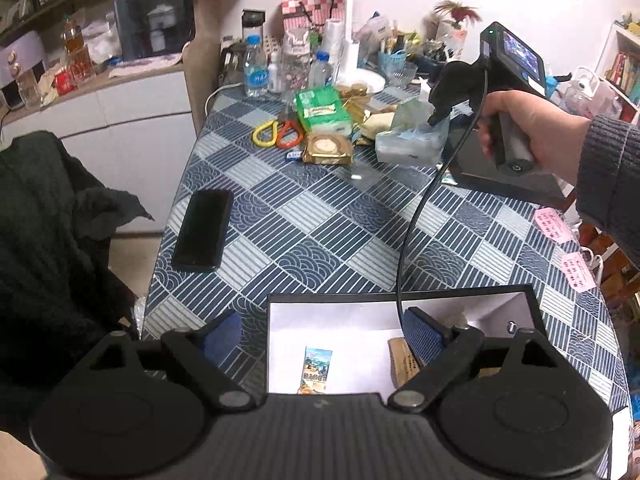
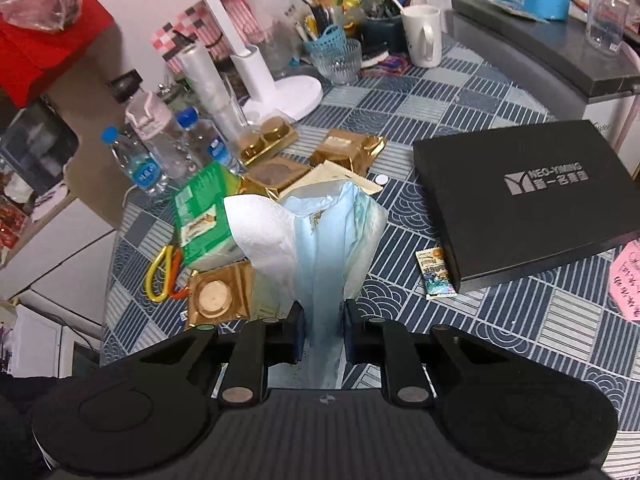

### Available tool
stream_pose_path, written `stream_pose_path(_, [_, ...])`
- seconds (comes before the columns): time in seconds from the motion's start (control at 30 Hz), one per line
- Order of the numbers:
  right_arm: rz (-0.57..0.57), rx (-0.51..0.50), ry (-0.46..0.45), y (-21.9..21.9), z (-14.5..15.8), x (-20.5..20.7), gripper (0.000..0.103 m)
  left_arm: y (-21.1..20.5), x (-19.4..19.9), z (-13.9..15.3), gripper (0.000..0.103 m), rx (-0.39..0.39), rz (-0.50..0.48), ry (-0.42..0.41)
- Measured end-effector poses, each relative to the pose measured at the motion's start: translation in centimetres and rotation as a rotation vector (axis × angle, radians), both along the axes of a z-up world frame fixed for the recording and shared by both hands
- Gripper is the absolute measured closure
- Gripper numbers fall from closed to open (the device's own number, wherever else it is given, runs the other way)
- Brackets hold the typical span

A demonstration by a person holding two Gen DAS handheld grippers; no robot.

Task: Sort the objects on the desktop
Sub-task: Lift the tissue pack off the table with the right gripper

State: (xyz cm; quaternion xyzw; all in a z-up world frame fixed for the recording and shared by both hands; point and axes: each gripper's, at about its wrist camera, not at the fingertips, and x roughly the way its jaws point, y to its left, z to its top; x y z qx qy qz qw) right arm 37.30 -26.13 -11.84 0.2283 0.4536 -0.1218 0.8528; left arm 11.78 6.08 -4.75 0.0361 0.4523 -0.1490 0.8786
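On the table — two water bottles, one black box; right tool grips one tissue pack — left tool open, empty.

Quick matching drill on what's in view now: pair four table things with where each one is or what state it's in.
Things:
1. tissue pack
2. phone
3. black lid
4. snack sachet

States:
A. lying inside the open box
B. clamped in the right gripper
C. flat on the tablecloth, near its left edge
D. closed side up, printed logo showing

Pairs: 1-B, 2-C, 3-D, 4-A
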Motion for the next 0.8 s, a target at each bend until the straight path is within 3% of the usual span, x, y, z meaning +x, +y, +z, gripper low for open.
stream_pose_path(0.8, [0.012,-0.017,-0.073,0.9,6.5,-7.8,0.085,-1.0,-7.1,4.2,0.000,-0.014,-0.073,-0.104])
